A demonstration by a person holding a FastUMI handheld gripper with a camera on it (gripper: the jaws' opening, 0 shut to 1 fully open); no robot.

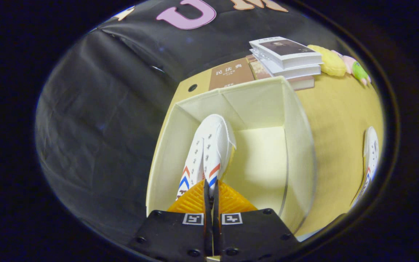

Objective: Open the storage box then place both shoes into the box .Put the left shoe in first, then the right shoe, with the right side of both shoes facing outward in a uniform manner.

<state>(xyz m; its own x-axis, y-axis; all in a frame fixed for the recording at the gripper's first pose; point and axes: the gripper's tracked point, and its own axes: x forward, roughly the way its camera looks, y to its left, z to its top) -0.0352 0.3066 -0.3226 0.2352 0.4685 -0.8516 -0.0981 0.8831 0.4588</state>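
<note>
Ribbed fingers [211, 189] pinching canvas shoe [213, 145]

a stack of books [286, 60] on the yellow table [340, 120], a plush toy [340, 64] just beside them.

I count two white shoes: one [211, 149] pinched between my gripper's [209, 189] fingers, one [370, 153] far off right. One open storage box [296, 145] ahead, books [286, 58] stacked beyond it.
</note>
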